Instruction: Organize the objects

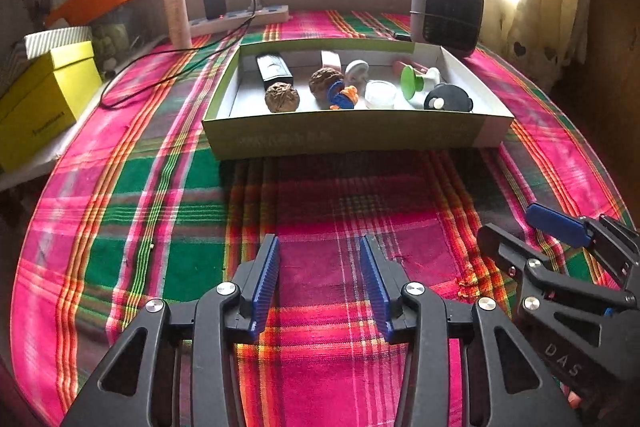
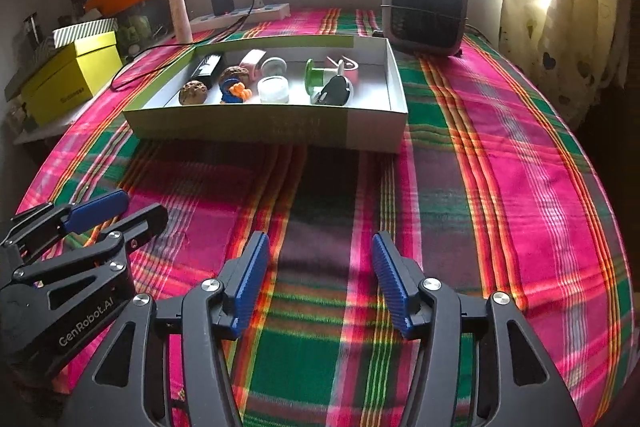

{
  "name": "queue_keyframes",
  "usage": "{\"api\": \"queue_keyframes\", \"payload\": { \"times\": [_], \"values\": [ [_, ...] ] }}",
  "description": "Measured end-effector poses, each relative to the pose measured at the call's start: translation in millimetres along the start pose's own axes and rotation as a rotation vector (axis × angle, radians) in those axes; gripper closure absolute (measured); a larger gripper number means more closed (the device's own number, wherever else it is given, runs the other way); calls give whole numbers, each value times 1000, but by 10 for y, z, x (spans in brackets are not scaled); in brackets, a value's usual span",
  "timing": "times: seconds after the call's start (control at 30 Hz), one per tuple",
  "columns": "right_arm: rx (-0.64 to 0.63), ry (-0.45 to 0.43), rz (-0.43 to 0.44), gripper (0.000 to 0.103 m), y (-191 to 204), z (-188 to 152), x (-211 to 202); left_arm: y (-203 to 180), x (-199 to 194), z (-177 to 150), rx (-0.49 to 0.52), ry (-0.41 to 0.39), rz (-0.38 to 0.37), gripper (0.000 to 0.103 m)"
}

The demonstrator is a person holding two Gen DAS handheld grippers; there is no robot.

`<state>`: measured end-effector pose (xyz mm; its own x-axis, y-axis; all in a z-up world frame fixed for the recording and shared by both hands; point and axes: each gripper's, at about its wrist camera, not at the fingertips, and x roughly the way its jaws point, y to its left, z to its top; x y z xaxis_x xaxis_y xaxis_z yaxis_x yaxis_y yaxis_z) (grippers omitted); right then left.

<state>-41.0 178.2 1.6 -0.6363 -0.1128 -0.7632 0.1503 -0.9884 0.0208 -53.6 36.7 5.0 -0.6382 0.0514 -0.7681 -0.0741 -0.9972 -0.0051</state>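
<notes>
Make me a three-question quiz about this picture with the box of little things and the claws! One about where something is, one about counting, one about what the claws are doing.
1. Where is the grey heater?
A. inside the box
B. behind the box, on the plaid cloth
C. on the yellow box

2. How many brown walnuts lie in the box?
A. two
B. four
C. none

3. What are the two claws doing?
A. both open, holding nothing
B. each clamped on a walnut
C. one holding the green spool

Answers:
1 B: the heater stands past the box's far right corner.
2 A: one walnut lies near the front, another walnut beside it.
3 A: only cloth shows between the left claw and right claw pads.
</notes>
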Motion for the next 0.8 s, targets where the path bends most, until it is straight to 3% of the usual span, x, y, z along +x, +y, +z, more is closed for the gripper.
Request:
{"api": "queue_keyframes", "payload": {
  "times": [0.8],
  "values": [
    [11,-30,-43,46,28,-92,-48,-23,-47,-94,2,-29,10,61]
  ]
}}
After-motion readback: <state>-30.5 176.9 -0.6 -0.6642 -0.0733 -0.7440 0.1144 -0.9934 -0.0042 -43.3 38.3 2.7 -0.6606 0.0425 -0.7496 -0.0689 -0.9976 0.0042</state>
